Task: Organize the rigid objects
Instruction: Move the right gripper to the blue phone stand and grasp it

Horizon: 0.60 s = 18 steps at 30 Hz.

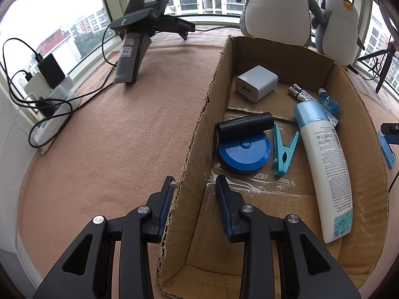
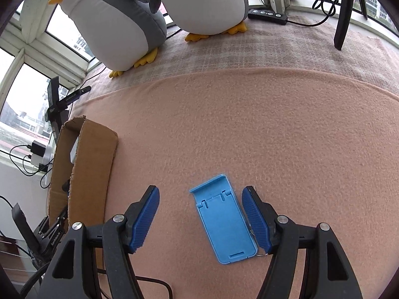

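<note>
A cardboard box [image 1: 199, 124] lies open on the pink blanket. Inside are a white charger [image 1: 256, 82], a black cylinder [image 1: 245, 124] on a blue round case [image 1: 244, 154], a teal clothespin [image 1: 283, 149], a white lotion bottle [image 1: 324, 164], a battery [image 1: 298, 92] and a small blue packet [image 1: 330, 102]. My left gripper [image 1: 194, 186] is open, its fingers astride the box's left wall. My right gripper [image 2: 200, 199] is open over the blanket, with a blue phone stand [image 2: 225, 219] lying flat between its fingers, close to the right one. The box also shows in the right wrist view [image 2: 92, 164].
Two plush penguins [image 2: 119, 22] stand behind the box by the window. A black gripper stand [image 1: 139, 37] sits far left, with chargers and cables [image 1: 47, 92] at the sill. A power strip [image 2: 268, 15] and tripod leg [image 2: 343, 17] lie at the far right.
</note>
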Available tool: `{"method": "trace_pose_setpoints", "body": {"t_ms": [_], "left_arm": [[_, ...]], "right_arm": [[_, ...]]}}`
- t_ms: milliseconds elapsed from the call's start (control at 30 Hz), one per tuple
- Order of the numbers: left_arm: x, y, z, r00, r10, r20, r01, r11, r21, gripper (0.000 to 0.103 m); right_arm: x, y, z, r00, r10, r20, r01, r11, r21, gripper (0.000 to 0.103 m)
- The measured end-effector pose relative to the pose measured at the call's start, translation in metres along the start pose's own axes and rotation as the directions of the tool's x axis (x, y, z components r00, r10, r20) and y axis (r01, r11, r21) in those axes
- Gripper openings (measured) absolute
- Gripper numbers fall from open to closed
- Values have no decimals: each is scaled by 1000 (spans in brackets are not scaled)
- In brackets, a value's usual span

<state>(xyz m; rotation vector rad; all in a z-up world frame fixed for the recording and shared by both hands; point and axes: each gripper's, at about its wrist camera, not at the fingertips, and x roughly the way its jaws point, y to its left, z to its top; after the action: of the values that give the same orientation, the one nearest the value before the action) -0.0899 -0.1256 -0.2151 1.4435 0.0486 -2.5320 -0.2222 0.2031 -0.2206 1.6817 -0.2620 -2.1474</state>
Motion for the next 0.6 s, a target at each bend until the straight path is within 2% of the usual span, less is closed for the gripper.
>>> {"method": "trace_pose_setpoints", "body": {"t_ms": [133,300,600], "left_arm": [[1,1,0,1000,0,0,0,1000,-1,31],[1,1,-1,1000,1,1,-1,1000,-1,31],[0,1,-1,1000,-1,1,1,1000,-2,31]], "right_arm": [[-1,1,-8,1000,16,-12,-16,1000,-5,65],[-6,4,-27,1000,-4,-12,4,1000,-25,65],[1,31,-44,985,-171,25,173,972,-158,64]]}}
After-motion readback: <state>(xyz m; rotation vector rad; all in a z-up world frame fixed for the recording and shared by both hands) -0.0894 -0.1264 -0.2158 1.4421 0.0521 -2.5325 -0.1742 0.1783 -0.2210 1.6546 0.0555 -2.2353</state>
